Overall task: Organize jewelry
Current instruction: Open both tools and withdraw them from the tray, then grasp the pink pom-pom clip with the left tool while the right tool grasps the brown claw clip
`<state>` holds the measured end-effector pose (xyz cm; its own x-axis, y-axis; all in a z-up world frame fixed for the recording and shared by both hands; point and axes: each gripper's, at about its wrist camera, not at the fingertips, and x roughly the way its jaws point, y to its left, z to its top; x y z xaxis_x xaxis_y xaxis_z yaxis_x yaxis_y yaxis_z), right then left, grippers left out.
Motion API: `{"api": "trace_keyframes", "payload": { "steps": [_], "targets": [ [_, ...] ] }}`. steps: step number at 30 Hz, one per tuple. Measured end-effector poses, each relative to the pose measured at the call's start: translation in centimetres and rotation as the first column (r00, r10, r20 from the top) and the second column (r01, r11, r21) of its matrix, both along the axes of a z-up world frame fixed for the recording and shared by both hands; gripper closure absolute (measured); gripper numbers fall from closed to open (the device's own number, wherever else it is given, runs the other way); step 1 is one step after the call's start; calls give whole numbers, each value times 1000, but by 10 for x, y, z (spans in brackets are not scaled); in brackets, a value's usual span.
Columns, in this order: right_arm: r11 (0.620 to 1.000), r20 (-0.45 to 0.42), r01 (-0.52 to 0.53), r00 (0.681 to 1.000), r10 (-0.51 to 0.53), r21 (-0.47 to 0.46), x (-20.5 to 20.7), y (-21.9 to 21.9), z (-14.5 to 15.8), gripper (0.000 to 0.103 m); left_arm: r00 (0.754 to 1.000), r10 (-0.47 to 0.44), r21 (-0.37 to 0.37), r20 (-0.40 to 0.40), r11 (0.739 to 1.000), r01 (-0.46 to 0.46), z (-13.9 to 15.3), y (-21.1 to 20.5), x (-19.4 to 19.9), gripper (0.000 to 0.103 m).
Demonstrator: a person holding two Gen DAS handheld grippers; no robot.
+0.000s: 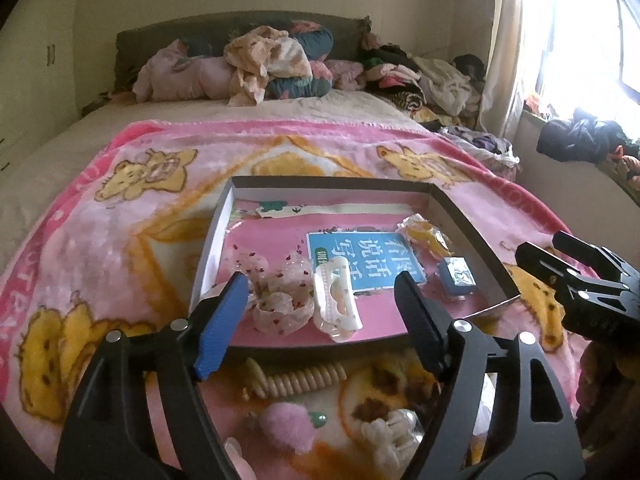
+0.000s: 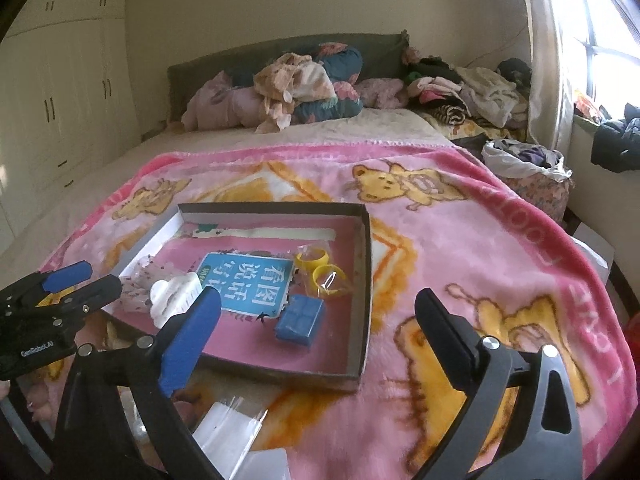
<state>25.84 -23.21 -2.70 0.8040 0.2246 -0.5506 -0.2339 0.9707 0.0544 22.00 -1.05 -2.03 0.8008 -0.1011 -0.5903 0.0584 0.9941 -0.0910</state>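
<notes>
Hair clip [image 1: 335, 300] in tray [image 1: 472, 224], beyond spread left fingers [image 1: 224, 312], untouched.

Both wrist views look down, near, at one tray [image 1: 460, 216].

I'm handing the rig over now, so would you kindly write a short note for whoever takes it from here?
Left tongs: open, empty, above the tray's near edge.
Right tongs: open, empty, nearer the tray's right side.
In the tray: floral scrunchie, white claw clip, bagged yellow rings, blue box, all on a booklet.
Still on the blanket before the tray: beige spiral hair tie, pink fuzzy piece, cream piece. Move those next.
</notes>
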Motion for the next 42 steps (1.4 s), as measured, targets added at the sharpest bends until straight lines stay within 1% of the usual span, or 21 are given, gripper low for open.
{"api": "trace_keyframes", "payload": {
  "steps": [2,9,13,23,28,36,42],
  "targets": [
    [1000,15,4,1000,-4,-3,-6,-1,3,8,1000,2,-7,9,1000,-2,3,1,-6,31],
    [1000,38,9,999,-9,-4,-24,-4,9,7,999,10,-21,39,1000,-9,9,1,-22,14],
    [1000,46,8,999,-7,-2,-32,-6,11,7,999,6,-33,48,999,-5,10,2,-29,13],
    [1000,62,-13,998,13,4,-56,-8,13,7,997,15,-23,77,1000,-14,13,4,-49,13],
    [999,68,-34,997,34,0,-70,-3,12,7,996,18,-26,83,1000,-16,10,10,-60,13],
    [995,71,-87,993,90,-40,-92,13,5,7,997,30,-21,78,999,-28,3,19,-75,13],
    [989,56,-135,989,139,-62,-108,31,-4,7,996,51,-15,74,999,-50,-2,28,-83,13]
  ]
}}
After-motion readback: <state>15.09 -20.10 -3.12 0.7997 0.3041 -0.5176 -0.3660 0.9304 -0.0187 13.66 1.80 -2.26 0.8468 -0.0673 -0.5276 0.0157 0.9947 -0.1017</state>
